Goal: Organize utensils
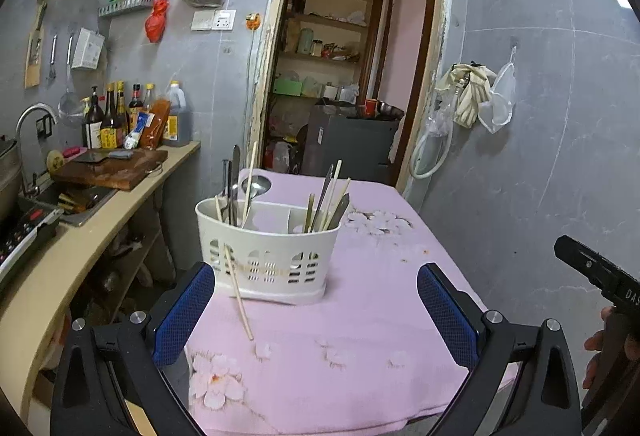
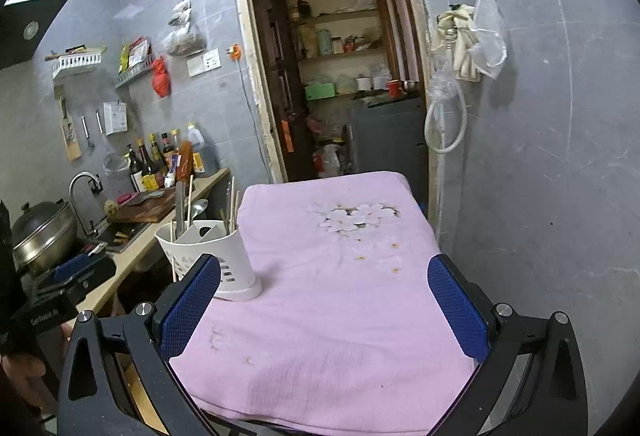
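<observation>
A white slotted utensil caddy [image 1: 269,251] stands on the pink cloth table [image 1: 360,316]. Its left compartment holds a ladle [image 1: 256,184], a knife and chopsticks; its right compartment holds several chopsticks and utensils [image 1: 328,201]. One loose chopstick [image 1: 238,292] leans against the caddy's front, its tip on the cloth. My left gripper [image 1: 316,310] is open and empty, just in front of the caddy. My right gripper [image 2: 324,306] is open and empty over the cloth, with the caddy [image 2: 216,256] behind its left finger.
A kitchen counter [image 1: 100,236] with a sink, cutting board [image 1: 112,165], bottles and a stove runs along the left. A doorway [image 1: 344,75] opens behind the table. A grey wall with hanging bags [image 1: 480,99] is on the right. A pot [image 2: 40,236] sits on the counter.
</observation>
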